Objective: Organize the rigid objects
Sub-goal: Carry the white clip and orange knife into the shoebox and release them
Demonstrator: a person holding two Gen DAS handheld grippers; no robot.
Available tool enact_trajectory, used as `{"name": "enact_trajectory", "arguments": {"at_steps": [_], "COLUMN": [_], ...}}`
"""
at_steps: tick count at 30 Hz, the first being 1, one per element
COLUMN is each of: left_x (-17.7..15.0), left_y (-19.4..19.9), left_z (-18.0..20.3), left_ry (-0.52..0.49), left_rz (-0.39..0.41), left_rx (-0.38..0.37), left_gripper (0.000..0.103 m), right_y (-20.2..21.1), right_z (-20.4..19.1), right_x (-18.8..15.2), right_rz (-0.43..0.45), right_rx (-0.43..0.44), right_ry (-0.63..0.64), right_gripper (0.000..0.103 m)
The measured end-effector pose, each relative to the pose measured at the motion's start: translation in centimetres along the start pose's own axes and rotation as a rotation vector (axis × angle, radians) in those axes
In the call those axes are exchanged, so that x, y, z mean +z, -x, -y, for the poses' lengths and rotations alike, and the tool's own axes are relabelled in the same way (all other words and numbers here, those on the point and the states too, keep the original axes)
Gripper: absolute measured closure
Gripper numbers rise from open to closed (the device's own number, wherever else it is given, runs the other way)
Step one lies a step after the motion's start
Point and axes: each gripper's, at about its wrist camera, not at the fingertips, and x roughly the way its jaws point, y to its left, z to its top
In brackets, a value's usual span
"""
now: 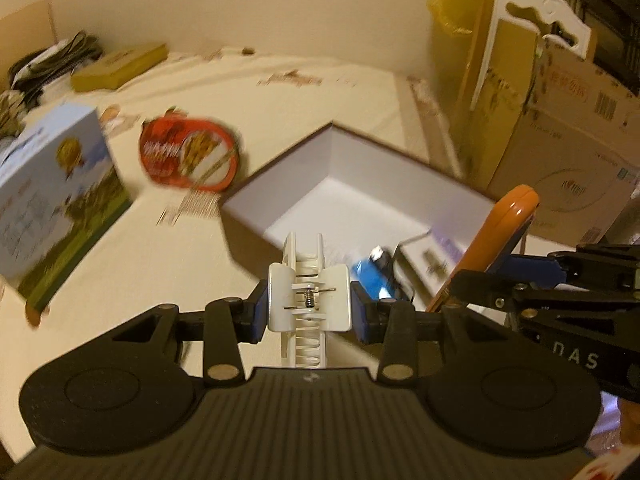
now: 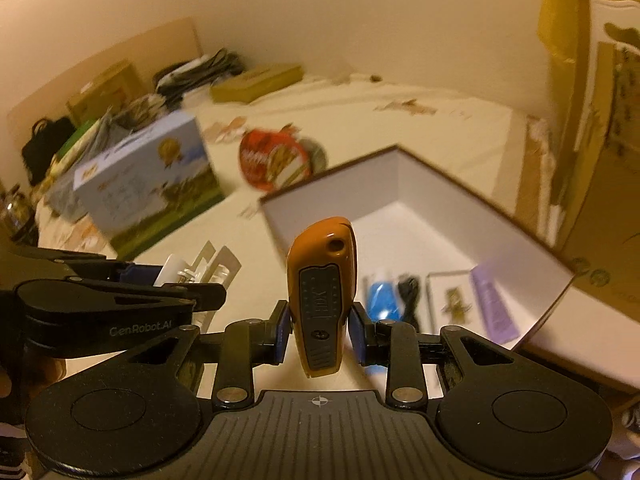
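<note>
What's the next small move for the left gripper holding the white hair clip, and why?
Probably carry the white hair clip forward over the open white box before releasing. The left gripper is shut on the clip above the table, short of the box's near edge. The box already holds small items and has bare floor. The right gripper, holding the orange utility knife, is close alongside, so keep clear of it.

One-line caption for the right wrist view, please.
Right tool clamps an orange utility knife above the open white box, left tool alongside holding a white hair clip.
</note>
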Motion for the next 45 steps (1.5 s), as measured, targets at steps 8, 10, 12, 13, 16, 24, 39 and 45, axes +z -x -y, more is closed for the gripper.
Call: {"name": "enact_trajectory", "arguments": {"at_steps": [8, 10, 12, 13, 16, 24, 39, 45], "left_x": [4.1, 4.8, 5.2, 5.4, 5.9, 5.7, 5.7, 5.5], "left_y": [-3.1, -4.1, -5.1, -5.6, -7.5, -12.1, -15.3, -14.7], "left_z": [2.1, 2.6, 3.0, 3.1, 3.2, 3.4, 2.8, 2.4], "left_ry": [-0.060, -0.073, -0.088, -0.094, -0.110, -0.167, -0.184, -0.169], "left_rz": [0.050, 0.059, 0.060, 0.058, 0.051, 0.003, -0.042, -0.057], "left_rx": [-0.041, -0.049, -0.048, -0.047, -0.041, -0.022, -0.001, 0.000], "left_gripper": [0.067, 0.067, 0.067, 0.067, 0.067, 0.067, 0.063, 0.063], "right_y": [-1.6, -2.5, -3.6, -4.1, -5.8, -10.1, -12.7, -12.1], "right_z": [2.6, 3.4, 4.1, 4.5, 5.3, 7.0, 8.0, 7.9], "right_x": [2.0, 2.2, 2.5, 2.5, 2.7, 2.4, 3.8, 3.8], "right_rz": [-0.008, -0.020, -0.041, -0.049, -0.077, -0.162, -0.164, -0.162], "right_rx": [-0.047, -0.066, -0.077, -0.083, -0.104, -0.120, -0.156, -0.153], "right_ry": [-0.025, -0.028, -0.036, -0.039, -0.035, -0.075, -0.138, -0.124], "right_gripper": [0.075, 0.075, 0.075, 0.075, 0.075, 0.075, 0.075, 0.074]}}
